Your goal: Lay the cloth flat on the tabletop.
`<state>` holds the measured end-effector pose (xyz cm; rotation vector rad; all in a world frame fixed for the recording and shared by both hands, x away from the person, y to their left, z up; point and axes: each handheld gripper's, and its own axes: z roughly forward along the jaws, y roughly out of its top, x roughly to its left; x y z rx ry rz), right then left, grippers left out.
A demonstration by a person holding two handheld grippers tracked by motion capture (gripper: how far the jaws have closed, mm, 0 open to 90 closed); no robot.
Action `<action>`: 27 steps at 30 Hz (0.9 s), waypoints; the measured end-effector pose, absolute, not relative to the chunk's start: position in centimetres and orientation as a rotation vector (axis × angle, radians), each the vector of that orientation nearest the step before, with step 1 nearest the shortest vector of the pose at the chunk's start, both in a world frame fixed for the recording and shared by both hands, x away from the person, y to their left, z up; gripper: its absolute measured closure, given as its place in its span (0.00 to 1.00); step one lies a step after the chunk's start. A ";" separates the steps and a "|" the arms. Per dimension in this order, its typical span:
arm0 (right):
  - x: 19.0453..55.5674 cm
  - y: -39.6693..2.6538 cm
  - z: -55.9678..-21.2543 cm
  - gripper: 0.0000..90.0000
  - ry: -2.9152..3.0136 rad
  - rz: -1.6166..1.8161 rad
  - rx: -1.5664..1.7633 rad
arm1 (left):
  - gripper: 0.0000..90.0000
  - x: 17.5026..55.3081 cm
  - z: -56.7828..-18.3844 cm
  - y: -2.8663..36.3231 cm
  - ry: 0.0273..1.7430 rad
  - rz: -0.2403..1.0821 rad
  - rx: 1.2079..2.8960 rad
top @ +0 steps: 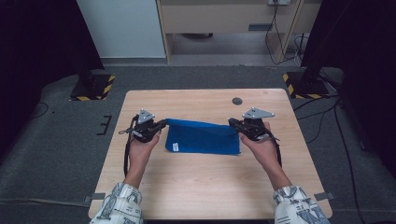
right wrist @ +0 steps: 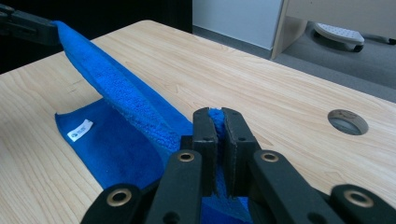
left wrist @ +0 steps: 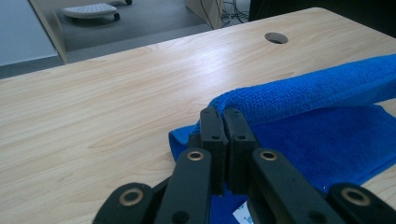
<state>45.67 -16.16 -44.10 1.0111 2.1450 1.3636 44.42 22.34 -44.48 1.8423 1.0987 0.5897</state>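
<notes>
Claws left (top: 162, 124) and right (top: 232, 122) each pinch blue towel (top: 203, 138) corners tight.

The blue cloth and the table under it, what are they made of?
The blue cloth looks like soft microfibre or terry towelling: its surface is fuzzy with tiny loops, it droops between the grippers, and a small white label is sewn on. The table looks like pale wood, perhaps a printed laminate: grain lines run across a smooth, slightly shiny top.
</notes>
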 end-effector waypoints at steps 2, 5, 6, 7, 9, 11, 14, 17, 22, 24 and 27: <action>45.7 -15.9 -44.1 0.95 2.153 1.361 1.006 | 0.98 44.3 -44.3 22.6 1.096 0.591 1.840; 45.7 -15.7 -44.1 0.95 2.155 1.361 1.000 | 0.98 44.0 -44.1 22.8 1.095 0.592 1.834; 45.7 -15.6 -44.0 0.95 2.154 1.362 1.000 | 0.98 43.9 -44.0 22.9 1.093 0.595 1.834; 45.7 -15.6 -44.0 0.95 2.157 1.362 0.998 | 0.98 43.9 -43.9 22.9 1.090 0.598 1.835; 45.8 -15.4 -44.0 0.95 2.160 1.361 0.998 | 0.98 43.8 -43.8 23.1 1.089 0.604 1.835; 45.9 -15.2 -44.1 0.95 2.167 1.359 0.992 | 0.98 43.7 -43.8 23.3 1.098 0.608 1.834; 45.8 -14.7 -44.2 0.95 2.167 1.368 0.987 | 0.98 43.8 -44.0 23.6 1.107 0.605 1.843; 45.6 -14.7 -44.0 0.95 2.170 1.366 0.974 | 0.98 43.8 -44.1 23.5 1.099 0.596 1.843; 44.5 -16.3 -42.7 0.95 2.131 1.384 0.967 | 0.98 43.7 -43.6 22.4 1.072 0.585 1.829; 44.3 -16.4 -42.5 0.95 2.126 1.387 0.968 | 0.98 43.6 -43.3 22.0 1.061 0.587 1.828; 43.5 -17.3 -41.5 0.95 2.099 1.401 0.955 | 0.98 43.3 -42.6 21.6 1.046 0.590 1.817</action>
